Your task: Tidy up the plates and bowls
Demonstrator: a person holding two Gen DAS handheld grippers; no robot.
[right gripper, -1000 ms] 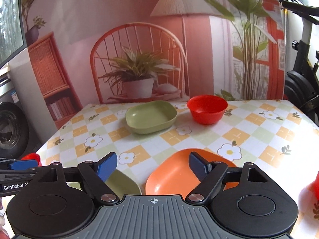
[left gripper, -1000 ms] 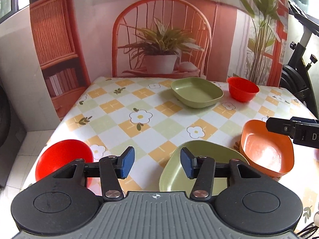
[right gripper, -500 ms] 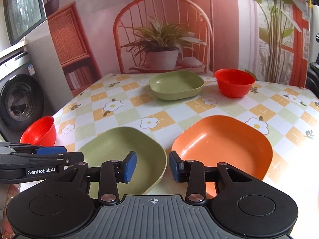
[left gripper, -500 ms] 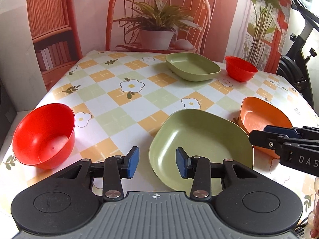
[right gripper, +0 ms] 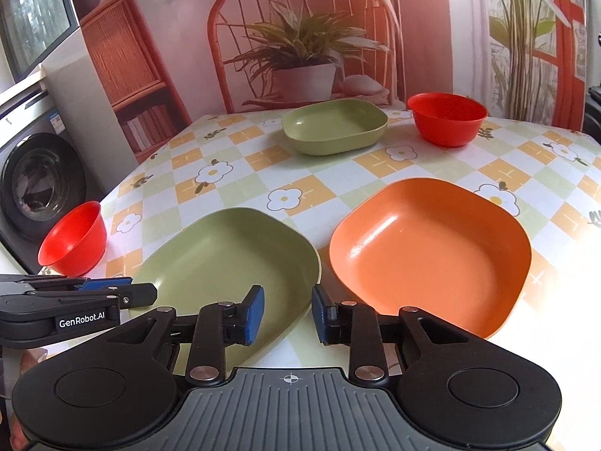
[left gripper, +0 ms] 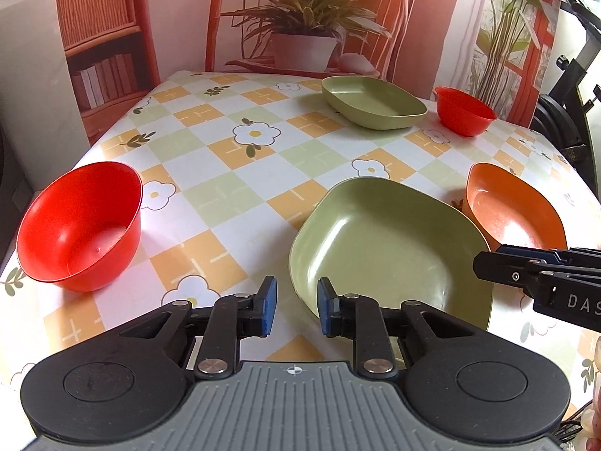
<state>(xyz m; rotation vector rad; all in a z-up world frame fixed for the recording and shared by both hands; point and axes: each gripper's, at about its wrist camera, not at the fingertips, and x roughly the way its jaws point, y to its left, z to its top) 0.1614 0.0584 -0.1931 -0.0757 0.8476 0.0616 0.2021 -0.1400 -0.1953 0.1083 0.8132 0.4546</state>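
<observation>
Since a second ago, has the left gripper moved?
Yes. The left gripper has dropped toward the table, closing on the near green plate; its jaws have narrowed.

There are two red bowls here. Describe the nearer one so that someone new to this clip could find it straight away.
Start at the table with the flowered check cloth and go to its near left edge. The near red bowl sits there alone, left of the big green plate. Its twin, the far red bowl, stands at the back right beside a green dish.

Green plates (right gripper: 233, 259), orange plate (right gripper: 432, 255) — red bowls (left gripper: 80, 225) upright
</observation>
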